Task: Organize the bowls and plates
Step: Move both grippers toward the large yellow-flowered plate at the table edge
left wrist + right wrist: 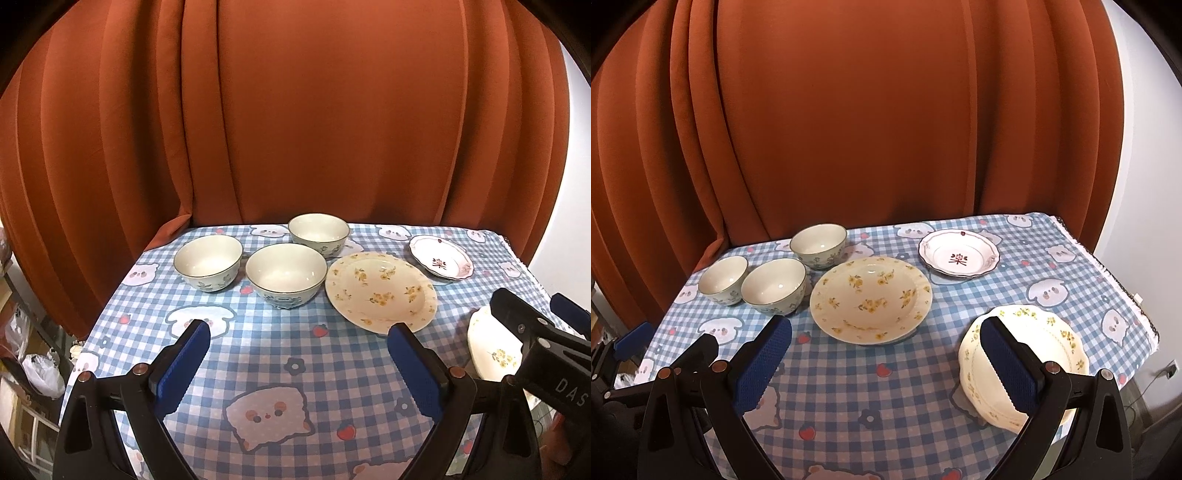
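Observation:
Three cream bowls with blue flower patterns stand at the back left: a left bowl (pixel 207 263) (pixel 723 274), a middle bowl (pixel 285 274) (pixel 773 286) and a far bowl (pixel 319 234) (pixel 818 245). A large yellow-flowered plate (pixel 380 290) (pixel 870 298) lies mid-table. Behind it to the right is a small white plate with a red mark (pixel 441 261) (pixel 959 257). A scalloped cream plate (pixel 493 350) (pixel 1023 360) lies at the near right. My left gripper (pixel 297 341) hovers open over the cloth. My right gripper (pixel 884 338) is open too, its right finger (pixel 1008 363) above the scalloped plate.
A blue checked tablecloth with cartoon animals (pixel 295 369) (pixel 886 387) covers the table. An orange curtain (pixel 295 110) hangs right behind it. The table drops off at the left edge (pixel 107 321) and the right edge (pixel 1123 295). Bags and clutter (pixel 40 369) sit on the floor at left.

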A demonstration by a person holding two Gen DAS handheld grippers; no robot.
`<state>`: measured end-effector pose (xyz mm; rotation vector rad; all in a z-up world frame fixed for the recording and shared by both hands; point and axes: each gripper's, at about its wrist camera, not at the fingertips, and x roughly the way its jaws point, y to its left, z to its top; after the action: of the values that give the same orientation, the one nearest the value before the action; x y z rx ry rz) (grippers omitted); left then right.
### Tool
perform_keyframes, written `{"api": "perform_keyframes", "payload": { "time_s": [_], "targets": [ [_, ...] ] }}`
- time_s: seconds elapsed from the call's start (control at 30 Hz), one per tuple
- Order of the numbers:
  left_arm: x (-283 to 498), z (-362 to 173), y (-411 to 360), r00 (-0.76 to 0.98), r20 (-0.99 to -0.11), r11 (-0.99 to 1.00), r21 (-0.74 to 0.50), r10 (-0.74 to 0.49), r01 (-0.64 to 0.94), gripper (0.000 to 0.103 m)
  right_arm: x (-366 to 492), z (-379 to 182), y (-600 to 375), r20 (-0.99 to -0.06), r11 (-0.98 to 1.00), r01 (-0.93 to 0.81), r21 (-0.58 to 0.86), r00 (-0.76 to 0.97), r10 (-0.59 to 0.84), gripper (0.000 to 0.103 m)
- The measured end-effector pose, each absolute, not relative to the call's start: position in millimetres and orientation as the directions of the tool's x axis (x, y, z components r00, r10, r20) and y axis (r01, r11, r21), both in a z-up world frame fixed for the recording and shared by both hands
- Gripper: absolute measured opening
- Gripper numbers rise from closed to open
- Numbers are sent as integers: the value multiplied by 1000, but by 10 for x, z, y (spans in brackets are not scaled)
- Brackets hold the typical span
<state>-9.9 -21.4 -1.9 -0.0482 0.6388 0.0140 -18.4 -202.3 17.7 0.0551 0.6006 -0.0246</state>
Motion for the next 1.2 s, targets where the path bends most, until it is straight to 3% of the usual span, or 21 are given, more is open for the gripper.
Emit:
{"api": "perform_keyframes", "payload": {
  "time_s": [0.67,1.2],
  "targets": [
    [-83,-3,-135,804,-595,998,-45,12,-48,94,-129,119,-1966,-586,998,34,44,811,-2,102],
    [-37,43,-315,792,-604,989,-44,86,-141,90,72,111,-2069,-616,996,-85,33,783,87,102]
  ]
}}
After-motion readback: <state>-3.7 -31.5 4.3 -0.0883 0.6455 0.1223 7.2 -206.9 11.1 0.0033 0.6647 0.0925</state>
